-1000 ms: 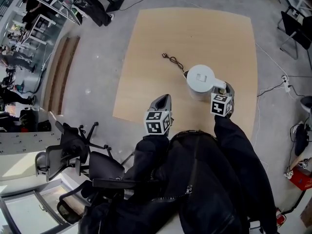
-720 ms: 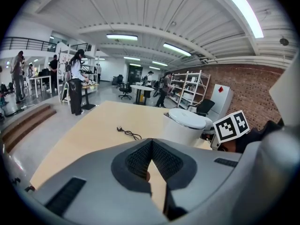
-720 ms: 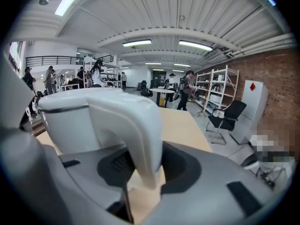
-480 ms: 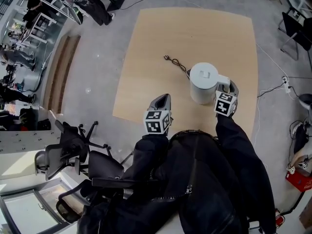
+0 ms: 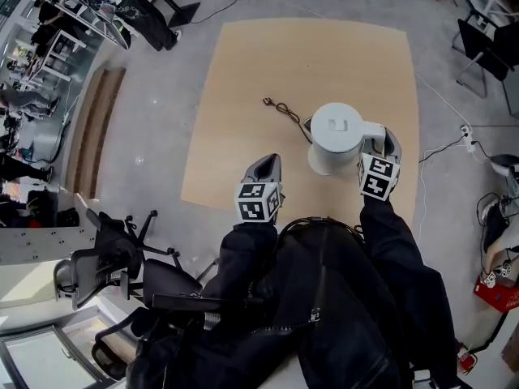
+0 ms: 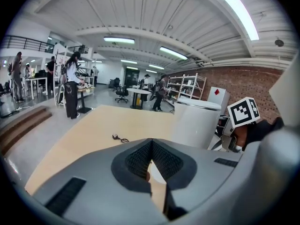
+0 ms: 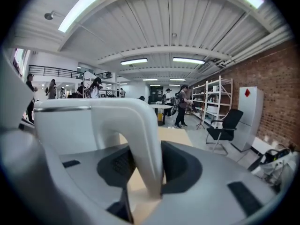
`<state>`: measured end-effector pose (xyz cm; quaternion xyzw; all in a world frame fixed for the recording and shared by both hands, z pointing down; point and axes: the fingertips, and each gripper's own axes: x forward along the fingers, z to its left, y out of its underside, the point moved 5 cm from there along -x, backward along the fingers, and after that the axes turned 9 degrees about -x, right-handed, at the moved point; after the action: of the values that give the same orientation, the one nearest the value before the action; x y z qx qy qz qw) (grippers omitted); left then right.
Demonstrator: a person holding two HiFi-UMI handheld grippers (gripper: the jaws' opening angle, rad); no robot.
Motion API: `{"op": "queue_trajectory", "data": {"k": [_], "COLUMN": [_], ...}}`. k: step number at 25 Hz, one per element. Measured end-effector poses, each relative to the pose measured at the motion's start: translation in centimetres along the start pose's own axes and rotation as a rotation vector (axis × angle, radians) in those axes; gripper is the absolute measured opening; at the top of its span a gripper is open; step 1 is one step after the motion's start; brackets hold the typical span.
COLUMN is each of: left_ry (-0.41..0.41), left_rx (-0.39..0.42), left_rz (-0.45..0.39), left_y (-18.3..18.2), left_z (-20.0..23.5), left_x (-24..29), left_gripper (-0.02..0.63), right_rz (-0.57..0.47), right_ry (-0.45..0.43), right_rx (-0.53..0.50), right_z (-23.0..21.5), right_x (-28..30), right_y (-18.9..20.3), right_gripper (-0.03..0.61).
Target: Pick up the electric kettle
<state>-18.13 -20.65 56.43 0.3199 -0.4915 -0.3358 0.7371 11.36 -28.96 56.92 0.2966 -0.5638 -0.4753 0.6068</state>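
Note:
The white electric kettle (image 5: 335, 136) hangs just above the right half of the wooden table (image 5: 243, 87). My right gripper (image 5: 379, 143) is shut on its curved handle (image 7: 140, 135), which stands upright between the two pads. My left gripper (image 5: 266, 168) hovers over the table's near edge, left of the kettle, shut with nothing in it. In the left gripper view the kettle's body (image 6: 197, 123) rises at the right, next to the right gripper's marker cube (image 6: 243, 111). A thin black cord (image 5: 284, 108) lies on the table behind the kettle and runs toward its base side.
Black office chairs (image 5: 122, 250) stand on the floor at the lower left. Another black chair (image 5: 478, 39) and loose floor cables (image 5: 454, 140) lie to the right of the table. People and benches are far off at the upper left.
The right gripper has risen with the kettle in it, so the kettle looks larger and sits off the table. The left gripper has stayed put.

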Motion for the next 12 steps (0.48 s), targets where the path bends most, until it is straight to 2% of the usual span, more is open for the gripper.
{"op": "queue_trajectory", "data": {"k": [12], "left_ry": [0.112], "left_rx": [0.045], "left_rz": [-0.205], "left_y": [-7.7], "left_z": [-4.7], "left_x": [-1.2], "left_gripper": [0.0], "right_rz": [-0.168], "right_ry": [-0.018], "right_rx": [0.077], "right_z": [-2.9], "right_x": [-5.7], "right_y": [-8.3], "right_gripper": [0.14]}}
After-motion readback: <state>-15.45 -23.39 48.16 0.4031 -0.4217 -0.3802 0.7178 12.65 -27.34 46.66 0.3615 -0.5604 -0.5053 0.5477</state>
